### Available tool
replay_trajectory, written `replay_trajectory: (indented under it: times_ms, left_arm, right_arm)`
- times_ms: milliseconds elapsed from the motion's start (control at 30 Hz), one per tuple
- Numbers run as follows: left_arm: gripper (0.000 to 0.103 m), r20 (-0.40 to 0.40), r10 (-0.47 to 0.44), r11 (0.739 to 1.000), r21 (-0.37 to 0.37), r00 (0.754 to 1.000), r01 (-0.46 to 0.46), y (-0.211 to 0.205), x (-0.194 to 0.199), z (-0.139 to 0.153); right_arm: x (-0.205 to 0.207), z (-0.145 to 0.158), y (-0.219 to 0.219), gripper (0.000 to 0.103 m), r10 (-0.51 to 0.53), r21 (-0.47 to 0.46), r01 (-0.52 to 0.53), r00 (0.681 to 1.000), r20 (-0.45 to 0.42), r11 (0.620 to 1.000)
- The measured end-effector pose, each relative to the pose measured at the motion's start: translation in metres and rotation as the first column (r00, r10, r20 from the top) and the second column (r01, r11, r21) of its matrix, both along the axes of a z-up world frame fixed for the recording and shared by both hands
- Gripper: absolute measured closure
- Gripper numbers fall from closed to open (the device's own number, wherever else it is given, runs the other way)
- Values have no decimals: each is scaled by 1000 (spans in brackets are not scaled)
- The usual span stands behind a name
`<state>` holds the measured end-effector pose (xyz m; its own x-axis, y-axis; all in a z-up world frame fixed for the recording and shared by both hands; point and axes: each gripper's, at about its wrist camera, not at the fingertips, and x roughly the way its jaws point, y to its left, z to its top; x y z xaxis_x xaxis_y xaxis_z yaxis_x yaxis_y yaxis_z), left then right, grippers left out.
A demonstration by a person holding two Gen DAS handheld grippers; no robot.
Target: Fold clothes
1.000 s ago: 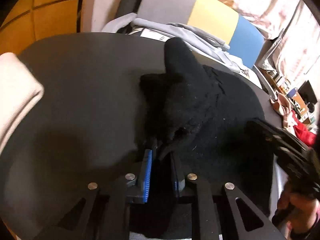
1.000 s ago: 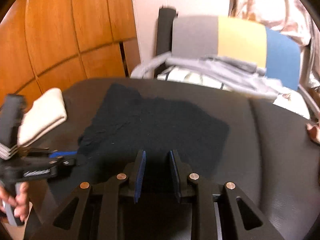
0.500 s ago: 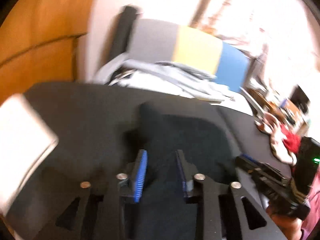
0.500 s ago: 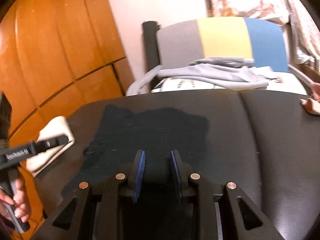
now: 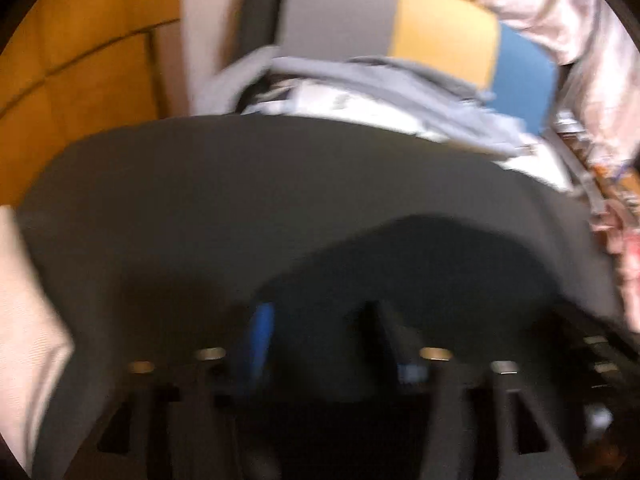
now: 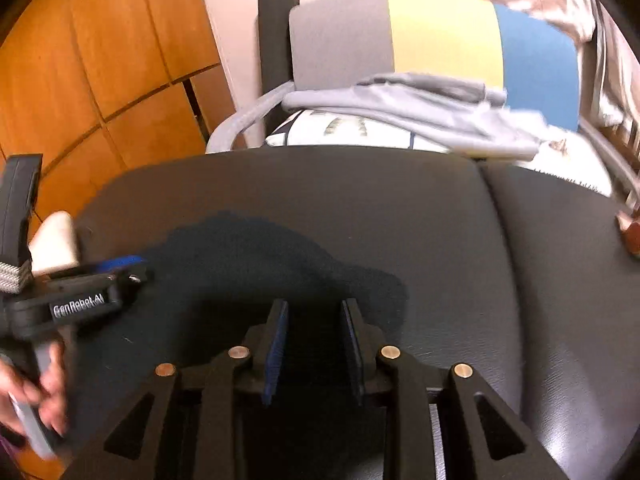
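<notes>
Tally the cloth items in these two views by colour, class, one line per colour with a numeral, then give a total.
Black: 1, the black garment lying flat on the dark seat.
Cream: 1, the folded cream cloth at the seat's left edge.
Grey: 1, the grey garment draped on the chair behind.
Total: 3

One black garment point(image 6: 256, 264) lies on one dark cushion point(image 6: 400, 200). Two grippers: left point(image 6: 132, 266), right point(image 6: 314, 320). One cream fold point(image 6: 56, 244), one grey garment point(image 6: 420, 116), one striped chair point(image 6: 440, 36), one hand point(image 6: 36, 396); possibly more clutter, blurred, at right.
</notes>
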<state>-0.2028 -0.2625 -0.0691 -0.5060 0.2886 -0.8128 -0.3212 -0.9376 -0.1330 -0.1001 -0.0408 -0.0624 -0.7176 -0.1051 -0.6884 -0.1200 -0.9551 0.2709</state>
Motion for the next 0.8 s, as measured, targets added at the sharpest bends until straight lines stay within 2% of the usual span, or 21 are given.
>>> replay_trajectory:
  times_ms: [33,67,133,233,333,400,467,500,567,667,700,733,767,800]
  left_arm:
    - [16,-1,30,999,-30,1000,-30,-5,-3,-8]
    - [16,40,50,998,44,998,-51,-17,-8,-14]
    - [15,16,35,999,19,999,-35,-18,-3,-13]
    - [16,-48,-3,998,-67,999,0,-6,3,-3]
    - [19,-57,23,998,-51,998,-26,-16,5,17]
    - [19,-114,71,997,22,991,-69,-38,23,41]
    - [19,-174,85,988,145,981,-60,-57,50,64]
    - [19,-193,73,981,188,978,-36,-61,61,71]
    - [19,-230,2,976,215,973,49,-54,85,80]
    - [19,-263,-153,971,138,953,194,-29,117,72]
    - [19,-260,-186,973,85,947,215,-22,121,62]
    - [19,-255,-217,972,30,942,232,-15,125,52]
    - [19,-235,-216,976,-34,948,214,-10,122,38]
    - [19,-194,-188,982,-46,963,183,-16,116,23]
  right_arm:
    - [2,0,1,76,-6,-1,6,1000,-1,1000]
    - [3,0,3,76,-11,-2,11,1000,-2,1000]
    - [6,0,6,76,-23,-3,23,1000,-4,1000]
    - [11,0,10,75,-40,-5,39,999,-8,999]
    - [16,0,15,73,-56,-8,56,998,-11,998]
    - [26,4,17,73,-68,-29,67,997,-32,997]
    - [61,18,13,73,-46,-85,36,992,-118,996]
    - [73,21,7,73,-33,-72,24,991,-132,997]
    - [93,20,-9,73,-1,-39,-4,991,-133,999]
    - [107,6,-27,73,39,-41,-44,994,-97,998]
    - [109,1,-31,73,49,-44,-53,995,-82,998]
    - [112,-4,-34,73,59,-49,-63,996,-74,997]
    - [114,-9,-34,73,69,-55,-73,995,-71,996]
    - [116,-13,-34,73,79,-62,-84,994,-69,995]
